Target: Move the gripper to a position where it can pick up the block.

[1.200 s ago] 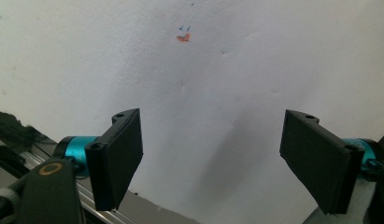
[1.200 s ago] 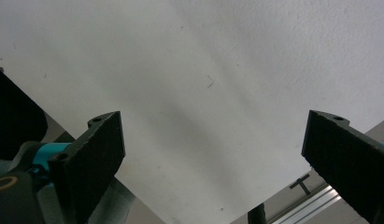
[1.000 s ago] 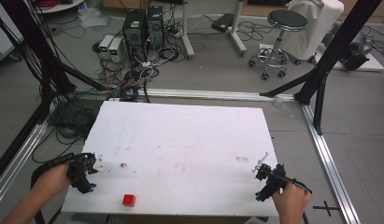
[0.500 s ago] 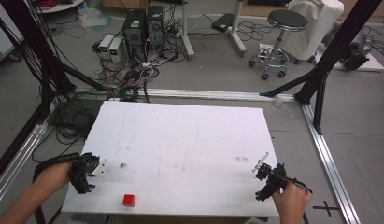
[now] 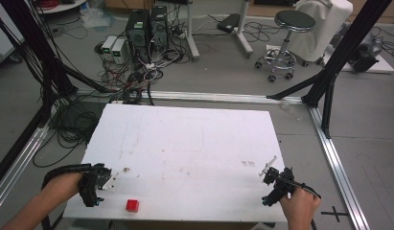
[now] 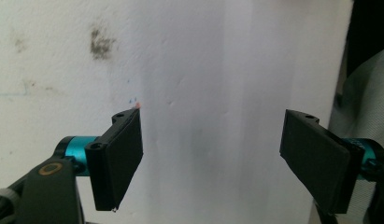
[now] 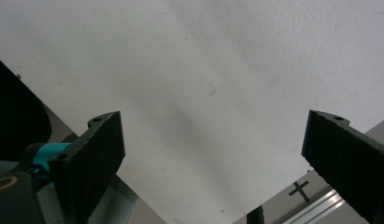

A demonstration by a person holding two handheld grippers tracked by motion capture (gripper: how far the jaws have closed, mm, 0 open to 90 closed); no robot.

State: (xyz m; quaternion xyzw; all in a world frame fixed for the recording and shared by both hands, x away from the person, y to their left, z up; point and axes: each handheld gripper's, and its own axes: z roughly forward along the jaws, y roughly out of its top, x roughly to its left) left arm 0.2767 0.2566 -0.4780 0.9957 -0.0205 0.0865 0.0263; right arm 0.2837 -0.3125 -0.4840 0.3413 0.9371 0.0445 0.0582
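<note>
High view: the white table [image 5: 185,143] carries a small red block [image 5: 132,205] near its front edge, just right of the left gripper [image 5: 96,184] at the front left corner. The right gripper [image 5: 276,184] sits at the front right corner. Since a second ago nothing has visibly moved.

Left gripper view: its jaws stand wide apart over bare, stained tabletop [image 6: 203,70].

Right gripper view: its jaws are spread wide above the table's edge [image 7: 203,93]; a black cross mark [image 7: 299,190] shows on the floor.
</note>
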